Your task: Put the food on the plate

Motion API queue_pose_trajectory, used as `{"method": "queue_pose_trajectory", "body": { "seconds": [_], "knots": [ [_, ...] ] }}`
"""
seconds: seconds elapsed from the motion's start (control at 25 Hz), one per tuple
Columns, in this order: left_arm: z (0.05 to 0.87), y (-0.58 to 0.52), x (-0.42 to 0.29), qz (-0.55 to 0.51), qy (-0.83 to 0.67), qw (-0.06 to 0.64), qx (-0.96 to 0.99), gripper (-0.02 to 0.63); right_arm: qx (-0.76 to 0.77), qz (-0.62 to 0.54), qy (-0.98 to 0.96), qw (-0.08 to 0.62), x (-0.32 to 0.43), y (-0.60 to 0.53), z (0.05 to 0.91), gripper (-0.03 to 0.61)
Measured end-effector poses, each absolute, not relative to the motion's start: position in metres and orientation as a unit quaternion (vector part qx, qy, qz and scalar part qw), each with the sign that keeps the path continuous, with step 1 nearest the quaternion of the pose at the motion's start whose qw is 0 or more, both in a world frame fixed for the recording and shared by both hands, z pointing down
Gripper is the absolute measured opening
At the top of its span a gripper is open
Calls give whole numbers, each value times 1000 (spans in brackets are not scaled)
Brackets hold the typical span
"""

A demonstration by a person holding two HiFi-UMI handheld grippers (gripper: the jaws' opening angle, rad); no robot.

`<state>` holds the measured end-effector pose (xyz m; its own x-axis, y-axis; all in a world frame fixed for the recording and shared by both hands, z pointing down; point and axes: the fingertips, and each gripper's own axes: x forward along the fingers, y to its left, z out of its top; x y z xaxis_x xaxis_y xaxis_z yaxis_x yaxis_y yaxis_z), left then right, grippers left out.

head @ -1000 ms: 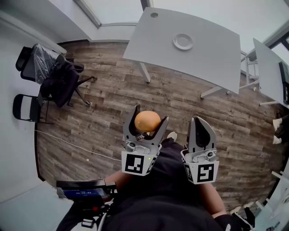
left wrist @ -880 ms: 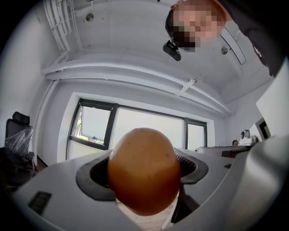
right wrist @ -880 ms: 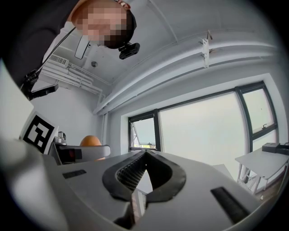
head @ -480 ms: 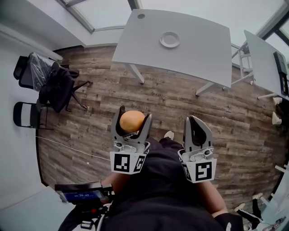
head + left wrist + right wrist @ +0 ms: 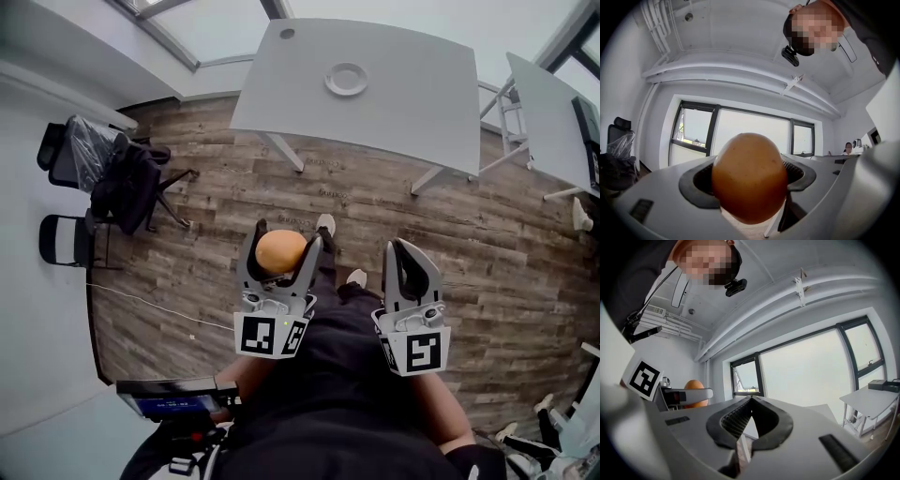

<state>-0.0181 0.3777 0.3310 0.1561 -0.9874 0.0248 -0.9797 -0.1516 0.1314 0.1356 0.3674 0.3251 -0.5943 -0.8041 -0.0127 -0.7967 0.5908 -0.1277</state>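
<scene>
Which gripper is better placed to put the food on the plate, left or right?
Left, I think. The left gripper is shut on the orange food, so it only has to carry it to the plate on the table. The right gripper is shut and empty.

Rough wood-grain floor [image 5: 394, 225], matt white table [image 5: 412, 103], smooth, perhaps slightly glossy food [image 5: 749, 180]

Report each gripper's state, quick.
Left gripper: closed on an orange fruit.
Right gripper: closed, holding nothing.
</scene>
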Motion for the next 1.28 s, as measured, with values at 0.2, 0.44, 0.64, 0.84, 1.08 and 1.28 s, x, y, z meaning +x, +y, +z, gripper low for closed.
{"method": "queue_pose_trajectory", "body": {
  "seconds": [0.2,0.44,0.64,0.84,1.08,1.28],
  "knots": [
    [326,369,-1,-34,-635,45,770,379,-455,-55,888,41,148,364,327,-3],
    [326,358,11,-35,-624,40,779,379,-462,-68,883,52,161,359,330,-3],
    [329,343,11,-39,-620,43,782,379,-462,-56,884,47,159,348,328,-3],
    [327,325,9,-49,-613,42,788,379,-472,-52,879,45,156,333,328,-3],
    [342,288,-5,-57,-612,58,787,379,-471,-51,880,23,141,294,341,-3],
    [345,238,-22,-62,-610,71,787,379,-465,-52,884,-1,119,246,343,-3]
  ]
}}
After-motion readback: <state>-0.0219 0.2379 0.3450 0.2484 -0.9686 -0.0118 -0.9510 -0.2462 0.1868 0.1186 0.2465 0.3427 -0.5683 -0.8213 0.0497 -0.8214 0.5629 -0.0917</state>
